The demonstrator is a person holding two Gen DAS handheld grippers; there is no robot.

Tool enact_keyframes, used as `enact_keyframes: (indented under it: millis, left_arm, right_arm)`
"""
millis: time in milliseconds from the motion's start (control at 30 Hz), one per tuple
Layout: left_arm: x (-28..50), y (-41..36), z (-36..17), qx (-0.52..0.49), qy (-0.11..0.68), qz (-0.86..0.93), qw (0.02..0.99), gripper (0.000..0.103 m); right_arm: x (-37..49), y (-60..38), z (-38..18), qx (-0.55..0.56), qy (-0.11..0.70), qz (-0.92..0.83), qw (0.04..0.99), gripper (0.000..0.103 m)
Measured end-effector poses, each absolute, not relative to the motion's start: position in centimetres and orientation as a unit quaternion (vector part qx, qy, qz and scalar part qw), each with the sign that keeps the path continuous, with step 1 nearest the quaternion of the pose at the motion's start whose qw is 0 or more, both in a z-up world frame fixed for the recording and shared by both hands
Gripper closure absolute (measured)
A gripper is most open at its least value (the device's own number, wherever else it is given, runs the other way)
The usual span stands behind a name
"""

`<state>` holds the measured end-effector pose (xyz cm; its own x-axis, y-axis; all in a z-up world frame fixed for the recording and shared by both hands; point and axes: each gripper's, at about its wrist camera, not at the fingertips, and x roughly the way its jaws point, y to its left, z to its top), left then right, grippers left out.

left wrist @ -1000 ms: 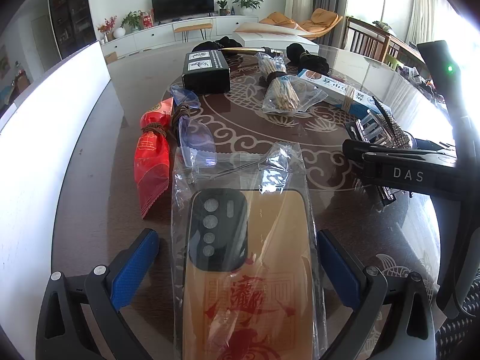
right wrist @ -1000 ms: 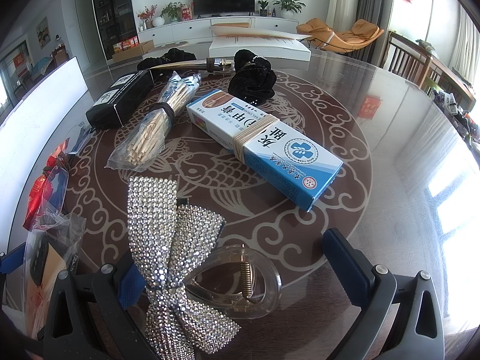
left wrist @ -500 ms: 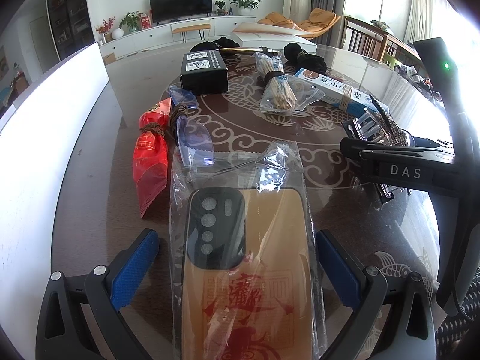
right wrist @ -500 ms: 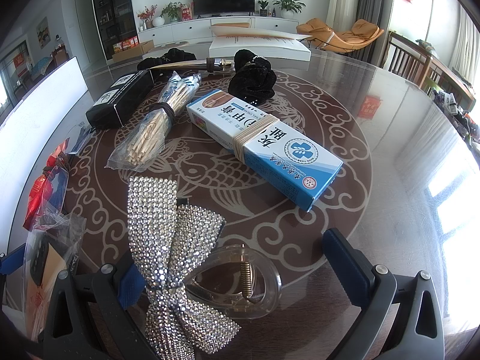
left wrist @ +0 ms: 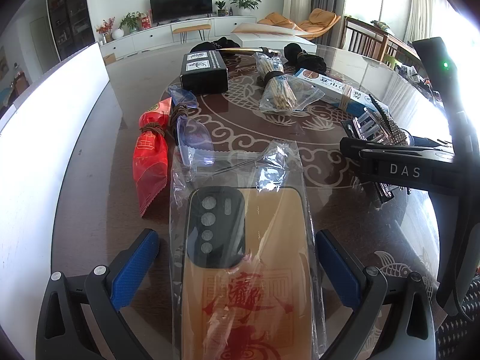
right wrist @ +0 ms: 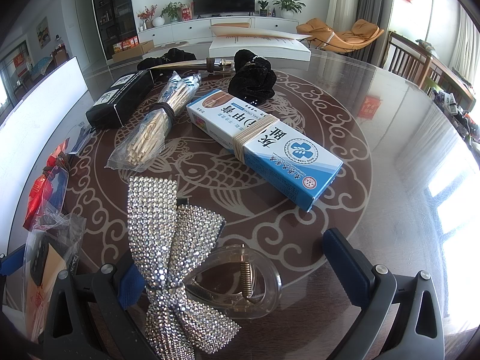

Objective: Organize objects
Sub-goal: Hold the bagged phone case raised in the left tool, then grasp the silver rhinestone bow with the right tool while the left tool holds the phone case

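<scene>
Almost nothing has changed over the last second: the left hand-held gripper [left wrist: 237, 265] has only crept a touch closer along the bagged phone case [left wrist: 243, 270], while the right hand-held gripper [right wrist: 237, 265] has not moved at all. That suggests the sorting is paused just ahead of a grasp, with nothing yet lifted. The left one stands wide, its blue pads either side of the case's bag and clear of it; the right one is also wide, with the rhinestone bow hair clip [right wrist: 180, 258] lying on the tabletop [right wrist: 405, 150] between its fingers, the bow seemingly against the left pad. Counted across both views: 1 phone case, 1 hair clip, 1 red packet [left wrist: 150, 156], 1 pair of clear glasses in a bag [left wrist: 192, 133], 1 black box [left wrist: 204, 72], 1 bundle of sticks in plastic [right wrist: 150, 132], 1 blue-and-white carton [right wrist: 264, 147] bound with rubber bands, 2 black scrunchies [right wrist: 252, 81], and 1 horn-shaped piece [right wrist: 186, 64] at the far edge.
</scene>
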<state>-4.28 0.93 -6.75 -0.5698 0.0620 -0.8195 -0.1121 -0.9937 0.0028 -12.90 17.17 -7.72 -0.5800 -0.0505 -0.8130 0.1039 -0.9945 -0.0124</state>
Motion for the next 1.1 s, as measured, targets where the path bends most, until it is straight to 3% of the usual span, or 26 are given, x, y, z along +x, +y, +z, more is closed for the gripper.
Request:
enact_keyframes:
  millis: [933, 1100]
  left_arm:
    - [-4.3, 0.7, -6.6, -0.483, 0.032, 0.873, 0.065, 0.000]
    - [-2.8, -1.9, -5.2, -0.494, -0.024, 0.863, 0.107, 0.000]
  right_arm:
    - [-13.0, 17.2, -7.8, 0.456, 0.029, -0.888, 0.044, 0.000]
    - [-13.0, 17.2, -7.7, 0.456, 0.029, -0.888, 0.044, 0.000]
